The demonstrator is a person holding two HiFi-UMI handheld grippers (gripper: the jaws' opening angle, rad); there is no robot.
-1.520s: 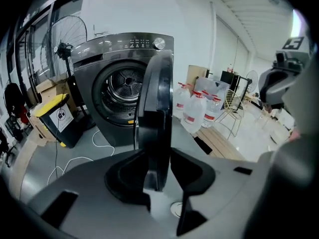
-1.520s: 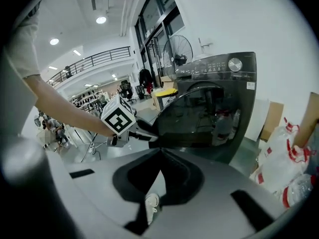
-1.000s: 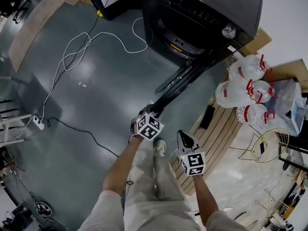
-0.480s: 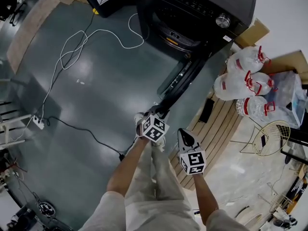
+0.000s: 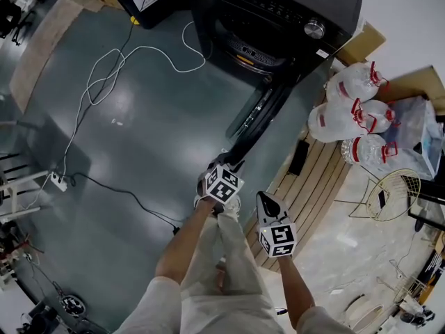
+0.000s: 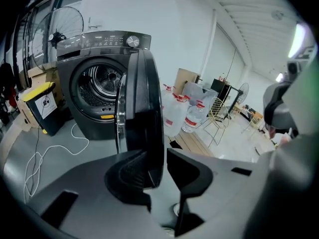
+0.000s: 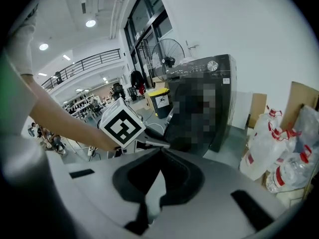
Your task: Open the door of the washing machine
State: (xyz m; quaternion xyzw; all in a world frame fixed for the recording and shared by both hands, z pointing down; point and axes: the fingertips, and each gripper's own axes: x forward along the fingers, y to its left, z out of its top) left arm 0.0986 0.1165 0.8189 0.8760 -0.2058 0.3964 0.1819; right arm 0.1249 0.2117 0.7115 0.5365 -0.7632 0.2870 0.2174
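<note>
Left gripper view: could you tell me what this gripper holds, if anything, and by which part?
The left gripper straddles the door at its free edge, unclamped: its jaws have just been opening and a gap shows beside one.

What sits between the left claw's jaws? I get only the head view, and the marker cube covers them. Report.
Observer: The edge of the washing machine door stands between the jaws of the left claw. The jaws have just been opening, and a slim gap shows beside the right-hand jaw.
Operator: Now give me the right claw.
Observer: The right claw has its jaws together, with nothing between them.
Operator: Check inside the machine.
Observer: The left gripper view looks straight into the drum. I see bare metal and no laundry in the part that shows.
</note>
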